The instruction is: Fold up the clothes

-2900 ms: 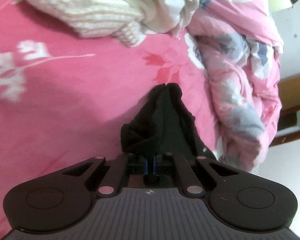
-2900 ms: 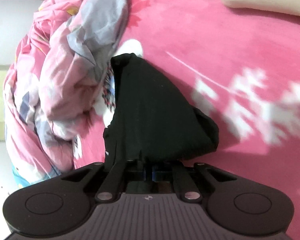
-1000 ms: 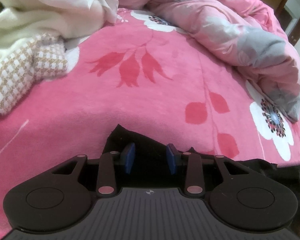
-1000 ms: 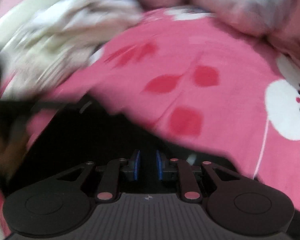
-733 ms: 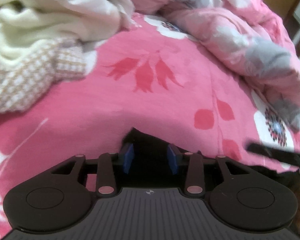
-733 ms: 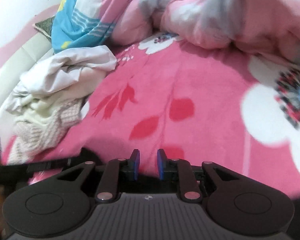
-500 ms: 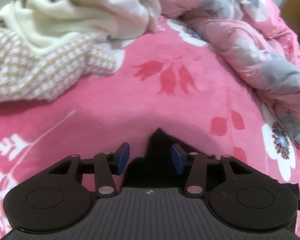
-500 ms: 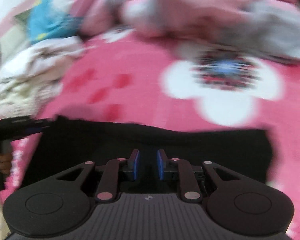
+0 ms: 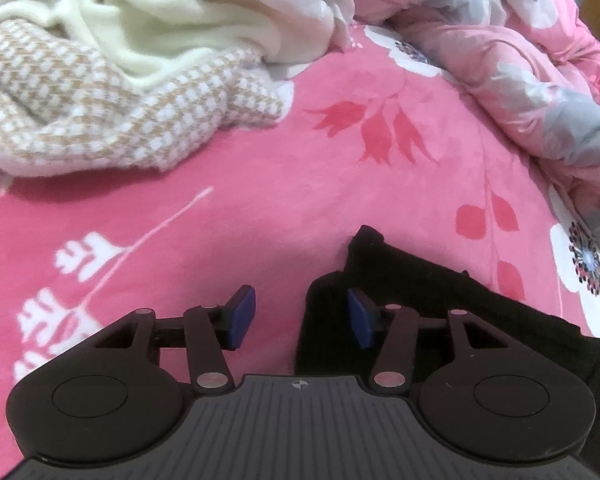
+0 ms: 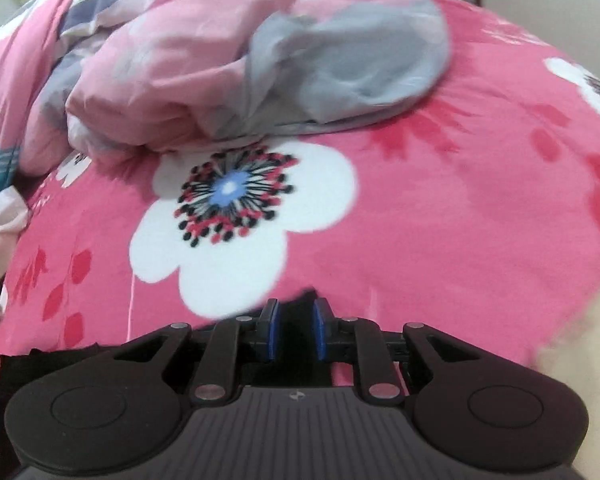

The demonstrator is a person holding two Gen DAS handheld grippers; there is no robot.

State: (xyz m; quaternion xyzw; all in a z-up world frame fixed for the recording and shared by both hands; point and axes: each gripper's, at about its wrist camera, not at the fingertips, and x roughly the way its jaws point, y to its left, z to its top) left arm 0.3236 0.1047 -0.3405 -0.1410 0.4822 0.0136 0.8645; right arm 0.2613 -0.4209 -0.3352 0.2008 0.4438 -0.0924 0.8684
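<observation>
The left gripper (image 9: 302,316) tips steeply down toward the pink flowered bedspread (image 9: 260,184), and its jaws are opening. Its 2 blue pads (image 9: 242,316) stand well apart and press on nothing. The black garment (image 9: 452,300) lies flat on the bedspread beneath the gripper's right side. One edge of the cloth reaches into the gap beside the right pad, while the left pad hangs over bare bedspread, so the garment is released on this side.

The right gripper (image 10: 293,330) also tilts steeply down over the bedspread (image 10: 440,220). Its jaws stand only a narrow way apart. Black cloth of the garment (image 10: 296,300) shows between and just past the pads, but the frame is blurred, and I cannot tell whether they pinch it or merely hover over it. More of the black cloth shows at the lower left of that view.

Taking the black garment as landmark: the white printed flower (image 10: 236,208) lies just beyond it, a rumpled pink and grey quilt (image 9: 520,72) is heaped farther off past the flower, and a pile of cream and checked clothes (image 9: 120,80) sits well away on the other side.
</observation>
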